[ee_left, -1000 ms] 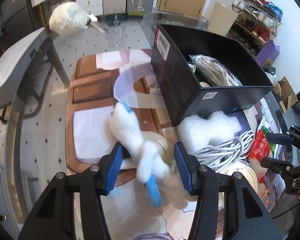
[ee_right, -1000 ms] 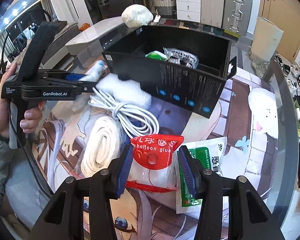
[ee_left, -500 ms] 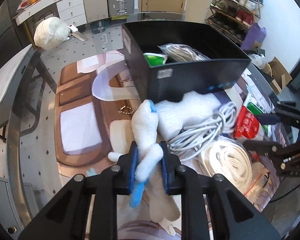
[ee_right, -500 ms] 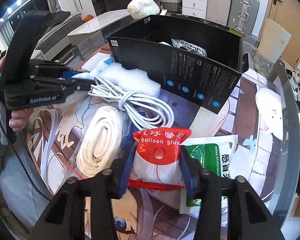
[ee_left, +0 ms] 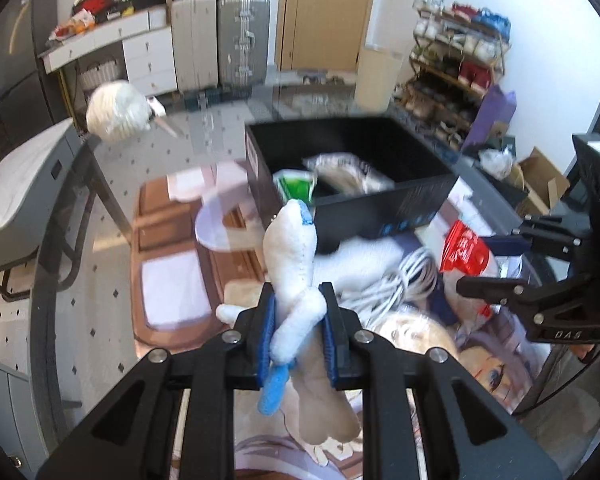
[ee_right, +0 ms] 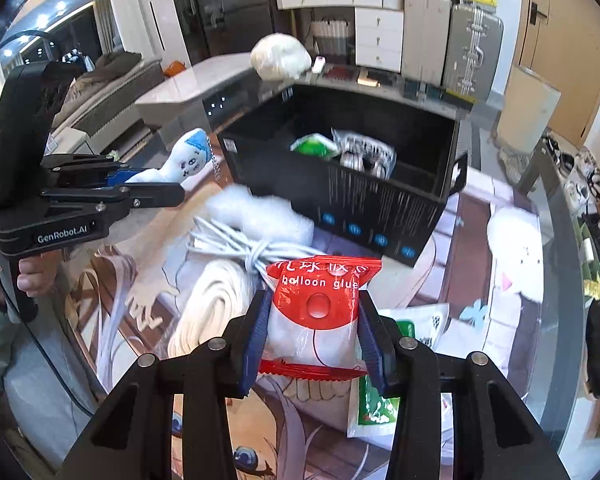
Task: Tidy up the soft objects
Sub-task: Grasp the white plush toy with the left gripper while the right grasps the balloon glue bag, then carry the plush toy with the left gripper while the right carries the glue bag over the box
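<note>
My left gripper (ee_left: 299, 322) is shut on a white plush toy (ee_left: 292, 264) with blue tips and holds it above the table, short of the black box (ee_left: 380, 204). The toy also shows in the right wrist view (ee_right: 184, 158). My right gripper (ee_right: 314, 334) is shut on a red and white "balloon glue" bag (ee_right: 318, 312), lifted above the table in front of the box (ee_right: 340, 184). The bag also shows in the left wrist view (ee_left: 466, 250). The box holds a green packet (ee_right: 314, 146) and a clear bag (ee_right: 362, 154).
On the table lie white foam (ee_right: 260, 212), a white cable bundle (ee_right: 236, 244), a coiled white rope (ee_right: 208, 308), a green and white packet (ee_right: 404, 360) and a white plush (ee_right: 516, 252). A white bundle (ee_left: 118, 112) sits at the table's far edge.
Both grippers have risen with their loads. The left has lifted the plush toy off the table toward the box. The right has raised the balloon glue bag off the table.
</note>
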